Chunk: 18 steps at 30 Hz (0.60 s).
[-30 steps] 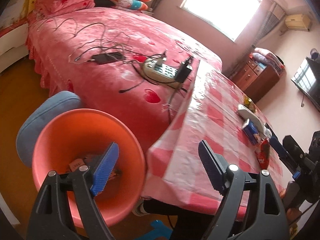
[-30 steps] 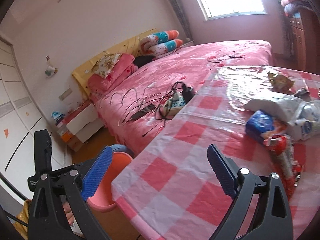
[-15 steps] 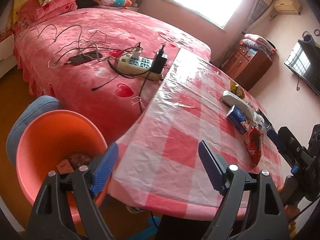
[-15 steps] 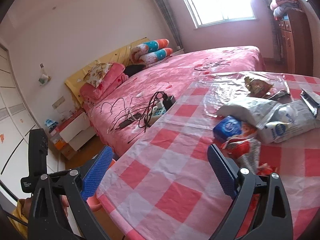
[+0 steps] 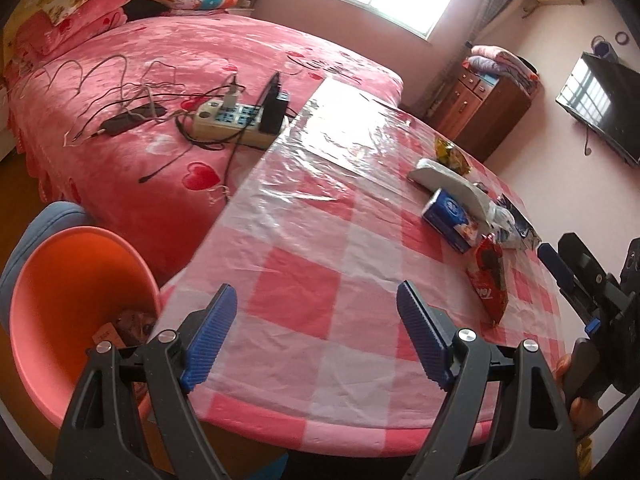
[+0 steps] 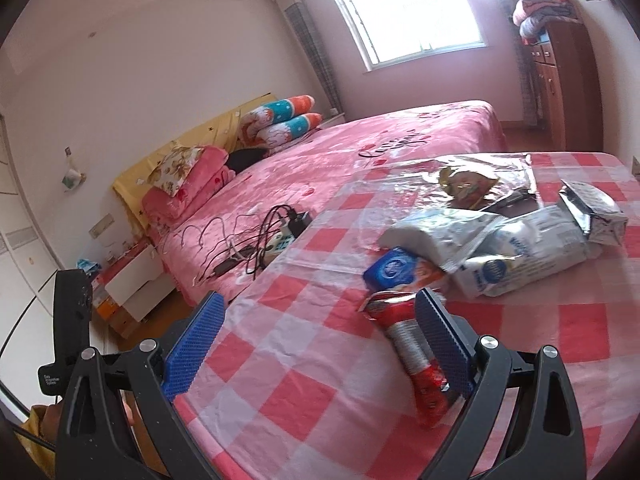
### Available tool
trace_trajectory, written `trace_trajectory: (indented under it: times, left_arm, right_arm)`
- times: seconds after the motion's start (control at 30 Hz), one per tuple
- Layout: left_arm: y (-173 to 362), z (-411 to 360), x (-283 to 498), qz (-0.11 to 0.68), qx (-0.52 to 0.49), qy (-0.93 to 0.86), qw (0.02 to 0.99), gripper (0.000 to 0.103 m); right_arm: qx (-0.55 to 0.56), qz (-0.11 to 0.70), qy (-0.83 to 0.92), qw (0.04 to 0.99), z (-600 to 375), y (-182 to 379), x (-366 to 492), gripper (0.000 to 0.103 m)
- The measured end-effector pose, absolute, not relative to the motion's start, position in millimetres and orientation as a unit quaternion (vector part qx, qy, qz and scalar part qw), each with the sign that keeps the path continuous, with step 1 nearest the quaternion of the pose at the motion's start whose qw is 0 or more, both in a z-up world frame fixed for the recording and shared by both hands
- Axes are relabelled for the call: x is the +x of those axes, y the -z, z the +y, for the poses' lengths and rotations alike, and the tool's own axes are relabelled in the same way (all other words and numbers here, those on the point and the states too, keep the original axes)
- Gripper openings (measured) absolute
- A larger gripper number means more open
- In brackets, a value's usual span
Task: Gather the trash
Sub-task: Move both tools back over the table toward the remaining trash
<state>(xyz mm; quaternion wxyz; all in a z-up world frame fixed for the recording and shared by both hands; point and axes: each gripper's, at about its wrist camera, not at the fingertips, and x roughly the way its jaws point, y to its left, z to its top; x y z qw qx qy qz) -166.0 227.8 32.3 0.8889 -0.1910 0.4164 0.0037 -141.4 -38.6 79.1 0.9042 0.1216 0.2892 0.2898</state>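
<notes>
A few scraps already sit in the orange bin (image 5: 76, 304) at 8 o'clock, while red wrapper (image 6: 416, 356), blue packet (image 6: 394, 270) and white bags (image 6: 516, 248) remain on the table (image 5: 304, 272); both the left gripper (image 5: 316, 336) and the right gripper (image 6: 320, 344) are spread wide, holding nothing.

The worktop (image 5: 320, 280) stands against the bed (image 5: 160, 60), with the bin (image 5: 60, 300) on the floor at the worktop's near left corner, scraps (image 5: 132, 320) lying in it. On the bed, just beyond the worktop's left edge, lies a power strip (image 5: 236, 118) among cables (image 5: 132, 92). Along the worktop's right edge wrappers lie in a row: a packet (image 6: 416, 348) nearest, a box (image 6: 396, 270) behind it, bags (image 6: 520, 248) farther back.
</notes>
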Motion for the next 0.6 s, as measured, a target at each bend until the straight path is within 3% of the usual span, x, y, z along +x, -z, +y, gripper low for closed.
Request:
trace_trajectory:
  times: [0.6]
  left_arm:
    - [-29,157,-141,0.442,-0.158,0.055,0.882,0.083]
  right_arm:
    - [0.158,0.282,-0.226,0.919,-110,-74,-130,0.094]
